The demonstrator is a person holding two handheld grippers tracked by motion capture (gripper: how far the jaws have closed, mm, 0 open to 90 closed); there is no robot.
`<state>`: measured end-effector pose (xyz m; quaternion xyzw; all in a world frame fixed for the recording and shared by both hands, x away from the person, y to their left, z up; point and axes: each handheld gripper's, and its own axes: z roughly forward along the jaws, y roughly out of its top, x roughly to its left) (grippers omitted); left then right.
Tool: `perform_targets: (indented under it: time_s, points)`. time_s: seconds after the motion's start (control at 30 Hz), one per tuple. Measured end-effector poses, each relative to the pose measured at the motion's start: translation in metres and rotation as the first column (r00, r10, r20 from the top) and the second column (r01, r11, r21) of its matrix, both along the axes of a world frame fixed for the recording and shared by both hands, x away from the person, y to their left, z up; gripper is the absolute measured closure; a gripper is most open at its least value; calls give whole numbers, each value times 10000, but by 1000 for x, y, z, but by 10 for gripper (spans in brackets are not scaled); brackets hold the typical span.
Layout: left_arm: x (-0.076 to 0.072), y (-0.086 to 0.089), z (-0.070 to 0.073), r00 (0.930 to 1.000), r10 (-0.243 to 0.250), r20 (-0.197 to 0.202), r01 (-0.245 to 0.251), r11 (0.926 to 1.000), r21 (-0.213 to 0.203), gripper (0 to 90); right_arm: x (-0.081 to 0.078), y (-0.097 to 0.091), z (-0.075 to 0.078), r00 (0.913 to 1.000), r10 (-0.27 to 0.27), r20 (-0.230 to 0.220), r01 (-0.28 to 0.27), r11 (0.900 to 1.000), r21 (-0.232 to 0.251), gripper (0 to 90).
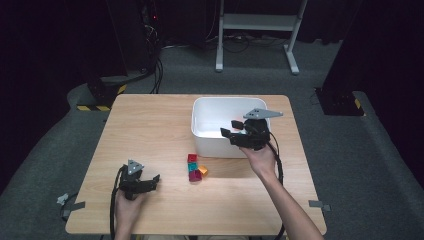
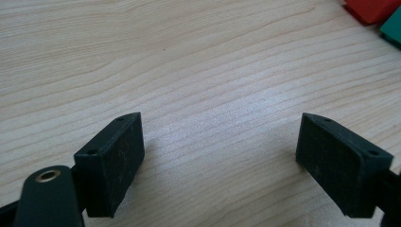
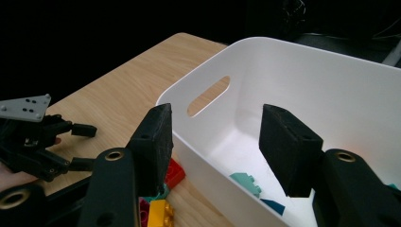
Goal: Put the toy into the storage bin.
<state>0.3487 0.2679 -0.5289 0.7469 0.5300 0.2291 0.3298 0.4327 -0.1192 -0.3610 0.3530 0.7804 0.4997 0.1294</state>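
Observation:
A white bin (image 1: 215,147) stands at the table's back right. My right gripper (image 1: 229,128) hovers over its front right part, open, with nothing between the jaws. In the right gripper view (image 3: 215,142) the jaws frame the bin's wall (image 3: 302,75); a teal piece (image 3: 246,183) and a blue piece (image 3: 273,206) lie inside. Just in front of the bin sit a red brick (image 1: 192,158), a magenta brick (image 1: 195,175) and an orange brick (image 1: 203,171). My left gripper (image 1: 152,181) rests low at the front left, open over bare wood (image 2: 220,156), pointing toward the bricks.
A red brick (image 2: 371,8) and a teal brick (image 2: 392,29) show at the top right corner of the left gripper view. A white metal frame (image 1: 257,22) stands on the floor beyond the table. Black stands flank the far corners.

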Motion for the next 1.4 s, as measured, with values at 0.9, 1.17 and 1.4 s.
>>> perform_targets:
  time_s: [0.9,1.17,1.4]
  points:
    - [0,0,0,10000,3,2,-3,10000,-5,161,-34,14,-59,9982,602,-54,-604,9966,-562,452]
    - [0,0,0,10000,10,1,-10,10000,-3,161,-40,22,-83,9976,634,-290,-659,9933,-944,453]
    - [0,0,0,10000,11,0,-11,10000,-3,161,-42,34,-104,9960,702,-546,-762,9903,-1161,460]
